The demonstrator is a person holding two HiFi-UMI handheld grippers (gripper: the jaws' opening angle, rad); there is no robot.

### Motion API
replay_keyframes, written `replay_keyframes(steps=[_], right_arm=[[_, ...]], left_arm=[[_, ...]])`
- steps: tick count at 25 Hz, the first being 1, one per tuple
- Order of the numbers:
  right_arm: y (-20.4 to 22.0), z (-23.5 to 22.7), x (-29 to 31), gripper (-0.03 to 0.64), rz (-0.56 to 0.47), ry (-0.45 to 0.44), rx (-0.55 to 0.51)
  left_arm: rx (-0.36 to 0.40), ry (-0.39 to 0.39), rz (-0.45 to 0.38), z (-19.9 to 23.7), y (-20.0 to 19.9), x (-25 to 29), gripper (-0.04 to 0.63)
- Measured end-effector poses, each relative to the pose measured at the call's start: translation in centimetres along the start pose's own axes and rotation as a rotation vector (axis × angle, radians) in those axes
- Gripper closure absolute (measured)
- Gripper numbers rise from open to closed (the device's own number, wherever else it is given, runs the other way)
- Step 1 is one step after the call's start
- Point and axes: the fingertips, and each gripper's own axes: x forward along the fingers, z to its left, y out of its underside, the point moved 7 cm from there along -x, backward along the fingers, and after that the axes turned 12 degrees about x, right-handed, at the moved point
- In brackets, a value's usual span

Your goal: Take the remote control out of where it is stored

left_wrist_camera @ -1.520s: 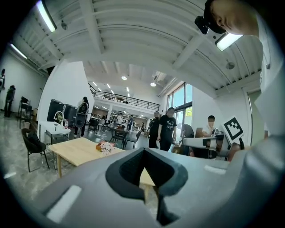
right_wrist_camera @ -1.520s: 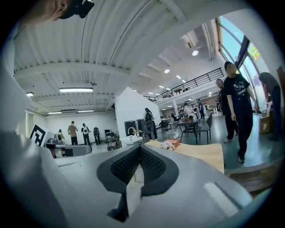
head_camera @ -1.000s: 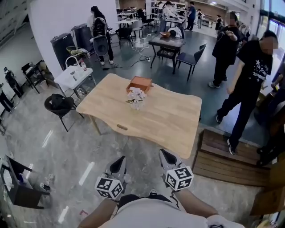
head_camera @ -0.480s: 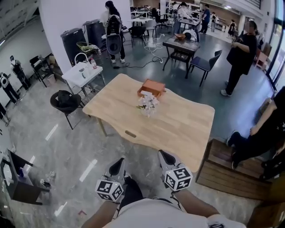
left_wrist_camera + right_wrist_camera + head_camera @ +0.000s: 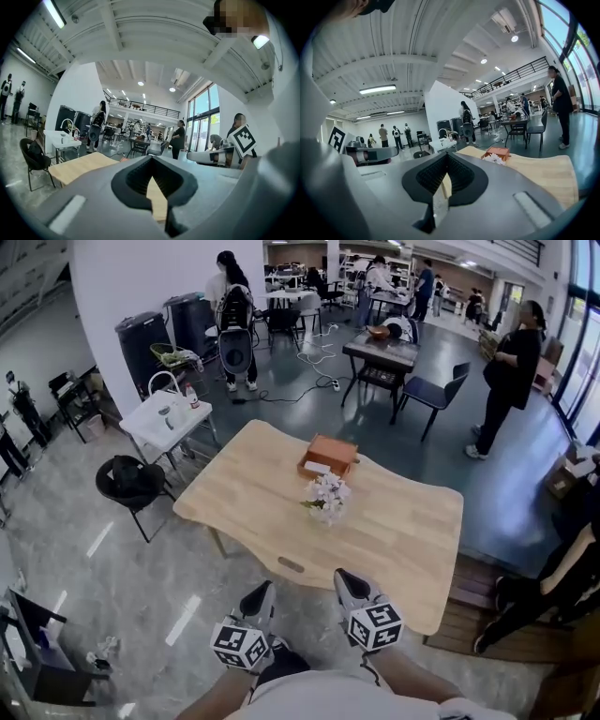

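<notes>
Remote control not discernible; orange box [image 5: 328, 455], contents unclear, on counter [image 5: 403, 531] well ahead of grippers. Left gripper [image 5: 262, 591] and right gripper [image 5: 346, 577] closed, empty.

Well ahead of the left claw [image 5: 261, 594] and the right claw [image 5: 349, 582], what the orange box [image 5: 327, 455] holds is too small to tell. In the left gripper view, that claw's body hides most of the counter [image 5: 79, 166] beyond it. The forearms [image 5: 216, 699] behind both claws are cut off by the head view's lower edge.
</notes>
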Motion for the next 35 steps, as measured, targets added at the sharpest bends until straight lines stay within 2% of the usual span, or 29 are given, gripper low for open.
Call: replay_keyframes(steps=[6,12,16,23,31,35], right_arm=[[-1.7,2.1,7.7,0.589,-0.015,0.043,0.010],[-3.2,2.1,11.9,0.589,-0.030,0.097,0.011],[-3.5,0.4,14.1,0.589,-0.021,0.140,0.033],[-5.1,-3.5,19.8,0.589,-0.017,0.134,0.065],[-11.0,-9.7,27.4,0.589,-0.036,0.100,0.056],[-12.5,-12.6,29.7,0.589,-0.017,0.090,0.066]], left_arm=[[0.014,0.053,0.005,8.1,-0.6,2.8,0.595],[0.002,0.096,0.010,12.9,-0.1,5.7,0.595],[-0.006,0.111,0.014,15.1,0.1,8.1,0.595],[0.007,0.113,0.038,18.4,-0.2,14.5,0.595],[0.049,0.093,0.043,22.0,-2.9,24.8,0.595],[0.055,0.084,0.055,22.5,-3.5,28.6,0.595]])
